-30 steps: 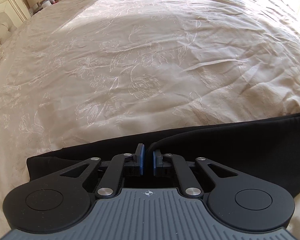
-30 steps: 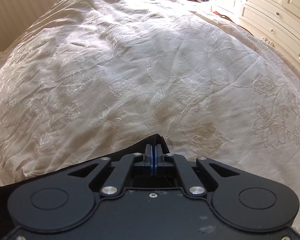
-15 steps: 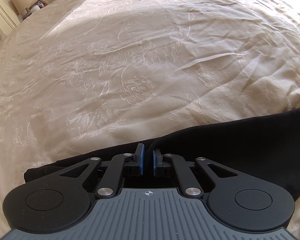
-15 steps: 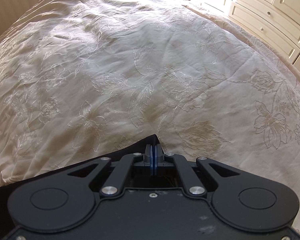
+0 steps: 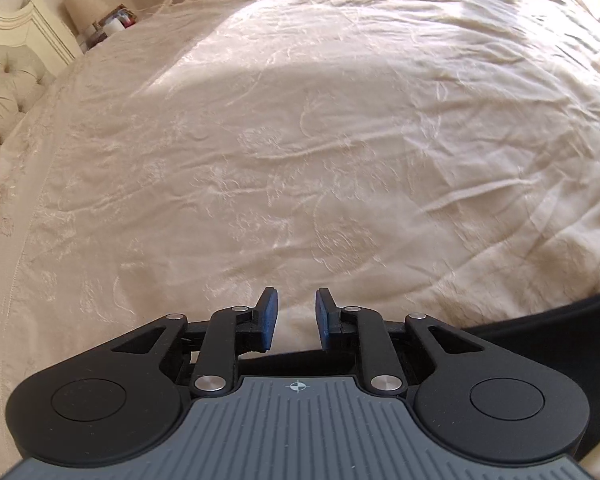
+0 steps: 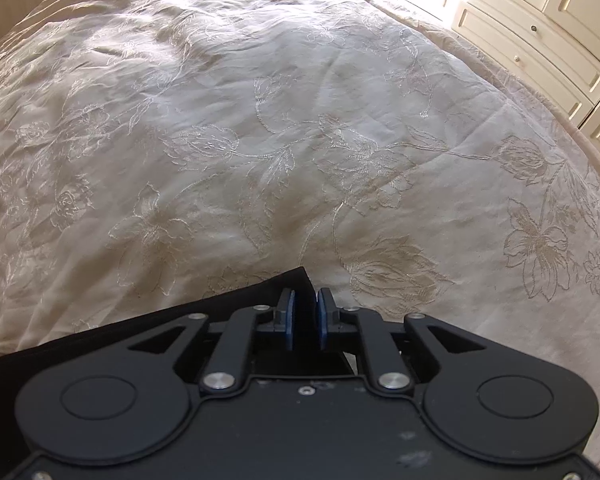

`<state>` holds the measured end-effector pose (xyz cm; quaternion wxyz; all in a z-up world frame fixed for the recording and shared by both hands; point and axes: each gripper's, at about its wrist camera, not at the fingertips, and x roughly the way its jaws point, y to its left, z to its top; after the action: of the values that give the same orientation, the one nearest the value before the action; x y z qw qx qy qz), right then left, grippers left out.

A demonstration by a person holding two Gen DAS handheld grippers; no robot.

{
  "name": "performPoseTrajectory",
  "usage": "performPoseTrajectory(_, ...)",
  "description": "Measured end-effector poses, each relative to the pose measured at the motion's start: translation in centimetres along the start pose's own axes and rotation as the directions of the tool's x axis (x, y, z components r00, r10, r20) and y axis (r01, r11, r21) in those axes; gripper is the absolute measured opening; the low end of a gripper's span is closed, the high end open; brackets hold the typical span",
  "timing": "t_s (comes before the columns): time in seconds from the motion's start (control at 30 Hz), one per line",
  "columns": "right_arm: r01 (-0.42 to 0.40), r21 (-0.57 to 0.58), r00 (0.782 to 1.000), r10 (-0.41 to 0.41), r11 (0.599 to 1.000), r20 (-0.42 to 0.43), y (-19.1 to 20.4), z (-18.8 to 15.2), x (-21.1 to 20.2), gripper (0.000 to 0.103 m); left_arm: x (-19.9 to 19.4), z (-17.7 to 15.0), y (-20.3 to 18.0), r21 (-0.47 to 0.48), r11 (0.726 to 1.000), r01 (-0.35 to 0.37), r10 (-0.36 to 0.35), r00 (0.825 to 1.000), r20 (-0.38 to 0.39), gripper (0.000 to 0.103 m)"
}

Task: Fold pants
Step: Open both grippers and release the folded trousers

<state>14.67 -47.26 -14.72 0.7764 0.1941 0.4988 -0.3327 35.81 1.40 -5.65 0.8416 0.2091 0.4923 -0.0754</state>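
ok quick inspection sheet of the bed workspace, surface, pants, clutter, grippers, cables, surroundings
surface: cream embroidered bedspread, wrinkled.
job's things: black pants lying at the near edge.
clutter: nothing seen on the bedspread.
grippers: left gripper opening, nothing between its pads; right gripper opening, pants corner at its tips.
cables: nothing seen.
surroundings: tufted headboard, lamp, white drawers.
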Motion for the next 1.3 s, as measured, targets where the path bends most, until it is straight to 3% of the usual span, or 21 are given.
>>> performPoseTrajectory(0.2, -0.030, 0.028, 0.989, 0.026, 0.999, 0.142, -0.5, 0.2, -4.6, 0.020, -3.8, -1.1, 1.6, -0.049, 0.999, -0.014, 0.016, 0.999, 0.037, 0.021)
performPoseTrajectory(0.3, -0.111, 0.009, 0.974, 0.107, 0.994, 0.199, -0.2, -0.3, -7.8, 0.021, -5.3, -3.6, 1.5, -0.063, 0.998, -0.013, 0.013, 1.000, 0.013, 0.021)
performPoseTrajectory(0.43, -0.236, -0.042, 0.948, 0.239, 0.971, 0.211, 1.4, -2.2, -10.8, 0.022, -6.7, -8.0, 1.4, -0.118, 0.993, -0.012, 0.006, 0.998, -0.057, 0.021)
performPoseTrajectory(0.6, -0.378, -0.141, 0.905, 0.397, 0.915, 0.153, 5.2, -5.8, -13.1, 0.022, -8.5, -13.9, 1.3, -0.194, 0.981, -0.012, -0.017, 0.989, -0.147, 0.021)
performPoseTrajectory(0.77, -0.514, -0.199, 0.849, 0.528, 0.835, 0.027, 9.4, -10.0, -14.3, 0.023, -9.7, -17.8, 1.3, -0.217, 0.976, -0.022, -0.021, 0.981, -0.191, 0.021)
performPoseTrajectory(1.0, -0.604, -0.242, 0.794, 0.598, 0.760, -0.103, 15.4, -16.5, -16.6, 0.026, -7.6, -16.9, 1.9, -0.145, 0.989, 0.038, -0.062, 0.984, -0.166, 0.021)
performPoseTrajectory(1.13, -0.590, -0.311, 0.801, 0.587, 0.745, -0.114, 19.1, -19.7, -17.9, 0.028, -5.3, -14.4, 2.2, -0.091, 0.990, 0.106, -0.117, 0.985, -0.124, 0.021)
performPoseTrajectory(1.3, -0.540, -0.345, 0.833, 0.545, 0.768, -0.090, 23.2, -22.8, -18.7, 0.031, -2.2, -11.1, 2.0, -0.003, 0.986, 0.164, -0.164, 0.984, -0.069, 0.021)
